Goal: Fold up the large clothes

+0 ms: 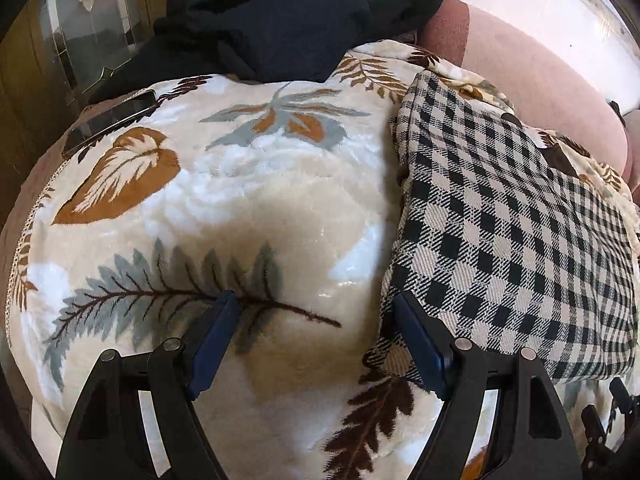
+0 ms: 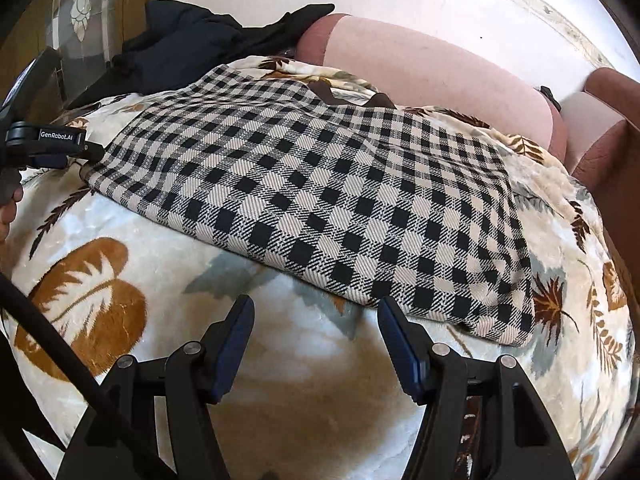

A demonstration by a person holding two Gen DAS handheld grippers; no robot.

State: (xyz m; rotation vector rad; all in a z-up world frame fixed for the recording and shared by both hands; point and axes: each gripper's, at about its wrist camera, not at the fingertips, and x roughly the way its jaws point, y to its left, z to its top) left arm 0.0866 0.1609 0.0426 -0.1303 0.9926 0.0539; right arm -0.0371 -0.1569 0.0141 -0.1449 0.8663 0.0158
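A black-and-cream checked garment [image 2: 320, 200] lies folded flat on a cream blanket with leaf prints [image 2: 300, 380]. It also shows in the left wrist view [image 1: 500, 248], to the right. My left gripper [image 1: 316, 312] is open and empty, its right finger at the garment's near left corner. It shows in the right wrist view [image 2: 80, 152] at the garment's left edge. My right gripper [image 2: 316, 320] is open and empty, just in front of the garment's near edge.
A pile of dark clothes [image 1: 280, 20] lies at the back. A phone [image 1: 112, 120] rests at the blanket's left edge. A pink sofa back [image 2: 420, 72] runs behind, with a wooden glass-door cabinet [image 1: 60, 40] at the left.
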